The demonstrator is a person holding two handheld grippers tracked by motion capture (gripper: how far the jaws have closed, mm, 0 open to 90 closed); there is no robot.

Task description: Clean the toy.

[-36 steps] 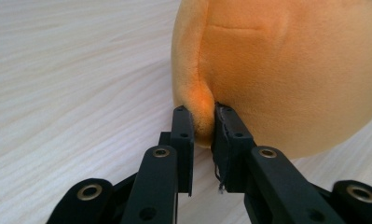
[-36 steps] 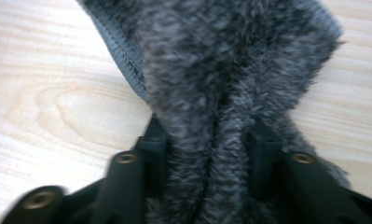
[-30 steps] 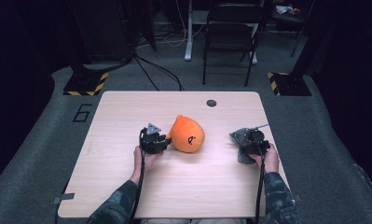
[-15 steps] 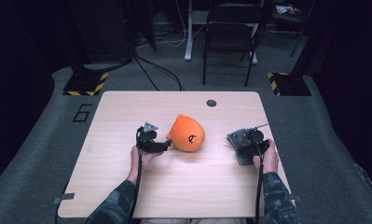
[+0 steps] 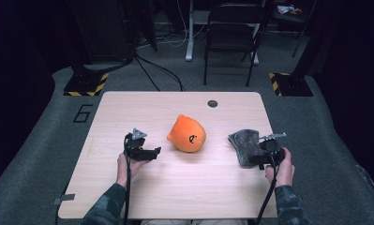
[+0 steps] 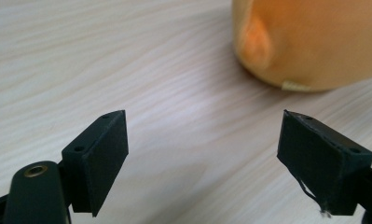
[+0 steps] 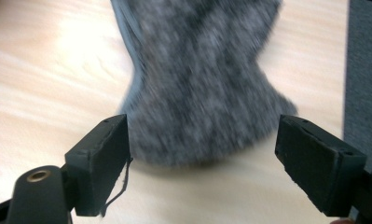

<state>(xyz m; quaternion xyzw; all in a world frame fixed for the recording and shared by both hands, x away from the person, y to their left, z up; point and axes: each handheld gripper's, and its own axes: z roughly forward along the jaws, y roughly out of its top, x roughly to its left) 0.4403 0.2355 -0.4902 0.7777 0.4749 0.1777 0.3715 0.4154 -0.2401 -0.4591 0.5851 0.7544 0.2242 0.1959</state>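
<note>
grey cloth [image 7: 200,84] blurred, top cut off; left tongs [image 6: 202,154] and right tongs [image 7: 202,158] just released, empty.

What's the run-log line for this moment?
left gripper: just opened, empty, beside orange plush toy | right gripper: just opened, empty, at grey felt pouch | both things on table

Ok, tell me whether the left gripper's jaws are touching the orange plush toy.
Apart. In the left gripper view, bare table lies between the open left gripper and the orange plush toy.
</note>
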